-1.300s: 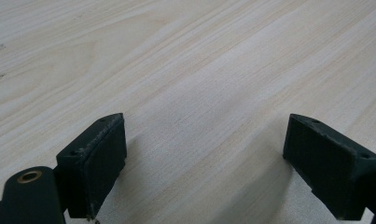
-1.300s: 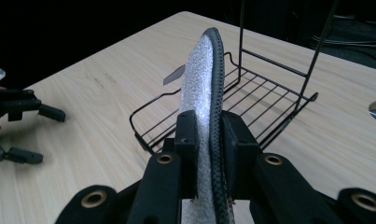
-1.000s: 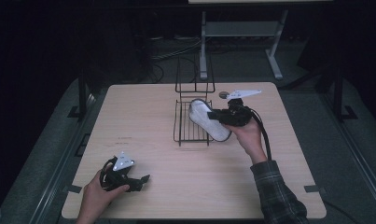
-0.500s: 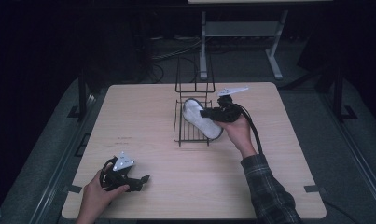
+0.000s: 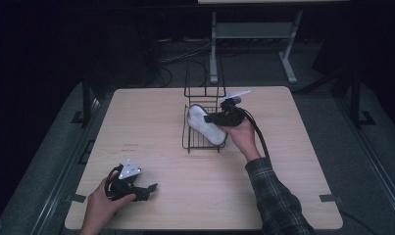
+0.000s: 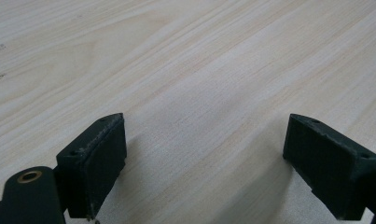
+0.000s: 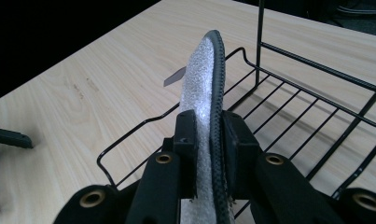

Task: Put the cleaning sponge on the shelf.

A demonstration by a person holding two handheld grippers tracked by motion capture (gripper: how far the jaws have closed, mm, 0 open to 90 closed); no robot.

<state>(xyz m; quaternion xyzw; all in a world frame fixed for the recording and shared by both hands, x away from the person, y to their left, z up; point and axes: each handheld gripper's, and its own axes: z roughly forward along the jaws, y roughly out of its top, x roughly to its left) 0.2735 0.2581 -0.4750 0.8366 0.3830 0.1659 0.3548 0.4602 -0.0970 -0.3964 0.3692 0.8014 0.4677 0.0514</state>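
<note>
The white insole (image 5: pixel 204 124), a flat foam piece with a dark stitched rim, hangs over the low tray of the black wire rack (image 5: pixel 199 142) that stands toward the far edge of the worktop (image 5: pixel 303 161), its long side tilted across the wires. The right gripper (image 5: pixel 215 118) has its jaws pinching the insole by the edge, foam on one pad and the dark rim on the other. Well apart, near the worktop's near left corner, the left gripper (image 5: pixel 145 189) rests low with its jaws spread wide on nothing.
</note>
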